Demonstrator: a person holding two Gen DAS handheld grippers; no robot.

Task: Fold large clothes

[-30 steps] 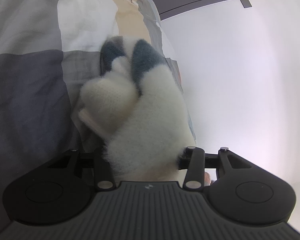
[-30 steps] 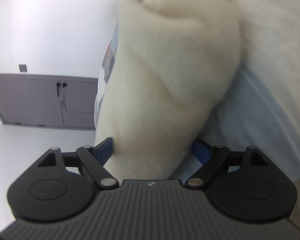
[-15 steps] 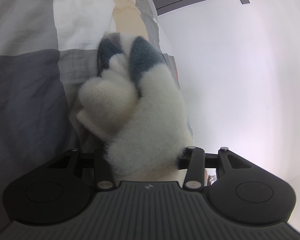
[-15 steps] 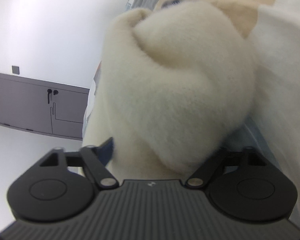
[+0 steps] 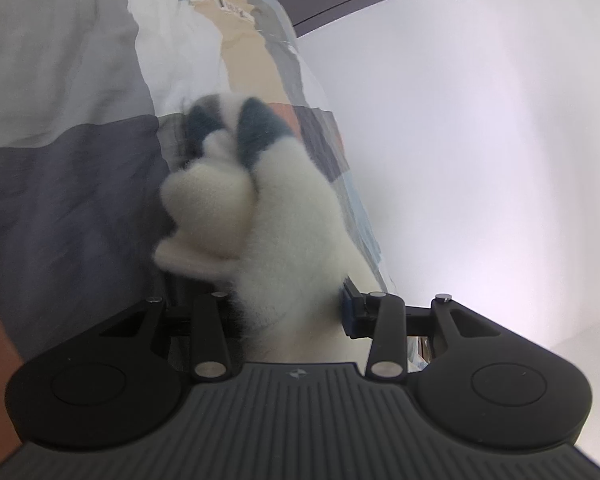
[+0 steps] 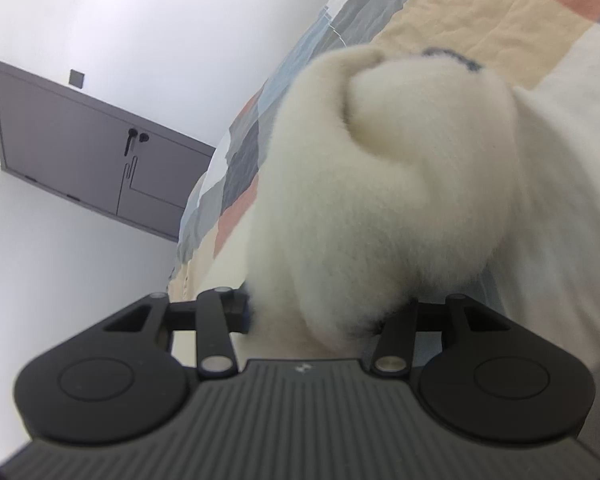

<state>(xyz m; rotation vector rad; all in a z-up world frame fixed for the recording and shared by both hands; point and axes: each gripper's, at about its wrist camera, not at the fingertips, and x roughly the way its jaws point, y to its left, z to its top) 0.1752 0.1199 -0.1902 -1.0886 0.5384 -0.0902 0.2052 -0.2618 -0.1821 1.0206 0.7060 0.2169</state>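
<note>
Your left gripper (image 5: 296, 312): jaws just closing, pinching fluffy cream-white fleece garment with dark blue patches (image 5: 284, 232) bunched between them. Your right gripper (image 6: 320, 316): jaws just closing too, pressed onto thick cream roll of same garment (image 6: 380, 208); fingertips buried in pile. Garment lies bunched on patchwork bedspread of grey, cream, tan and rust squares (image 5: 80, 168), near its edge. Beyond bedspread edge: pale wall (image 5: 480, 140), then grey cabinet with dark handles (image 6: 100, 160).
</note>
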